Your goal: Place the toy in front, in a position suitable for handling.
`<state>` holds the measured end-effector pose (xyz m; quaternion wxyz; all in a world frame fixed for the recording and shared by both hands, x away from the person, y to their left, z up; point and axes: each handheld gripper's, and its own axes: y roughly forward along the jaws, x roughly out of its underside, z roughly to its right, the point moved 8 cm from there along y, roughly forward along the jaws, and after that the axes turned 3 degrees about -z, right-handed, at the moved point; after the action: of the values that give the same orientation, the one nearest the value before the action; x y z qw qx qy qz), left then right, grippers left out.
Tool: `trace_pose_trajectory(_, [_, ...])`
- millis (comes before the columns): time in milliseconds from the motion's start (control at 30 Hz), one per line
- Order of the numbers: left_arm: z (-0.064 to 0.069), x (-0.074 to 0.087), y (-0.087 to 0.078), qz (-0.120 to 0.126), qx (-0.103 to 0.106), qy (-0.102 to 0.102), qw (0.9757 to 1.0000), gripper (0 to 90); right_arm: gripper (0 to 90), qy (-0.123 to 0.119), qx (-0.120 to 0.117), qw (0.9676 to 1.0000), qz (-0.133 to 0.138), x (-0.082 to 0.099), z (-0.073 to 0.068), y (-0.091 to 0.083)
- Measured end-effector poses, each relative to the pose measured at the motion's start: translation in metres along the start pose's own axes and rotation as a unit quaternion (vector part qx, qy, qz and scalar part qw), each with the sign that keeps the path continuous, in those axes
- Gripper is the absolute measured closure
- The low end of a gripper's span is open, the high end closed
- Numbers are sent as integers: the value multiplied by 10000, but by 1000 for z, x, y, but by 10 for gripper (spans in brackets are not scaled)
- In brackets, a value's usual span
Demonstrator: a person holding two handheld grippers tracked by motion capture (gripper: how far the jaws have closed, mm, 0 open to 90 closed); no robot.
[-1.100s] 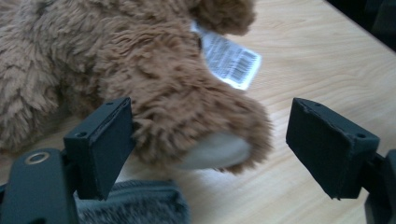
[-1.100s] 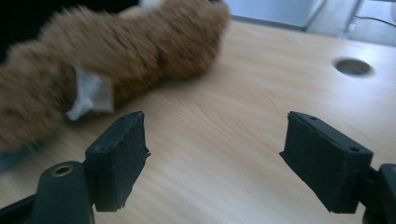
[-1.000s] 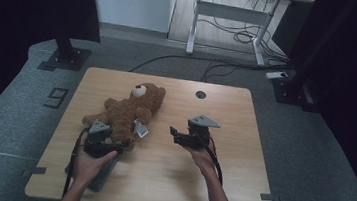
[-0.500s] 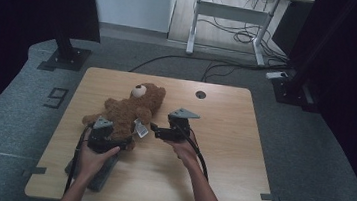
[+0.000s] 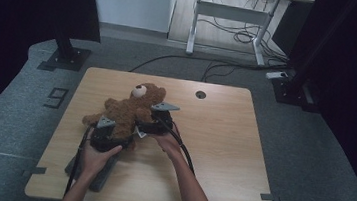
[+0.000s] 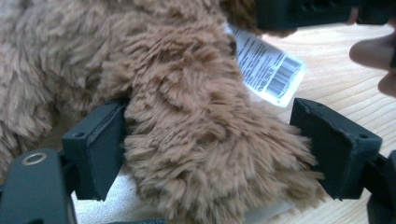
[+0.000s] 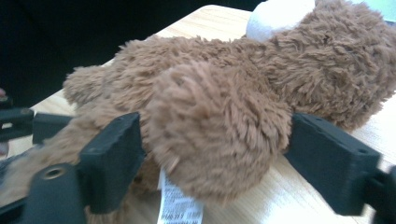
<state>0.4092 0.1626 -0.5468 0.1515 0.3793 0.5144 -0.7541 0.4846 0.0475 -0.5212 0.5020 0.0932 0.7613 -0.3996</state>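
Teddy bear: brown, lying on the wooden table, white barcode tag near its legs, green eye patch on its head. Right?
Not quite. The eye patch is white, not green; the high view shows it, and the right gripper view shows a white patch on the head too. The rest holds: the brown teddy bear lies on the wooden table, with a white barcode tag near its legs.

A white tag [image 6: 267, 65] sewn to the teddy [image 6: 187, 121] carries a barcode and lines of print, too small and blurred to read. On the floor left of the table [image 5: 221, 150], tape forms what looks like a "9" [image 5: 56, 97].
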Motion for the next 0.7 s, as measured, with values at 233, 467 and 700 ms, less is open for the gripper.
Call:
trace_pose_trajectory(233, [-5,4,1,-23,-190,178,9997,381,624,-142,126,9998,-6,2,8,6])
trace_pose_trajectory(467, [-11,4,-2,164,-182,170,9996,613,720,21,-149,9998,143,-2,11,2])
trace_pose_trajectory(700, [-18,-2,-11,478,-316,49,9983,683,740,196,-300,9977,583,-14,8,-5])
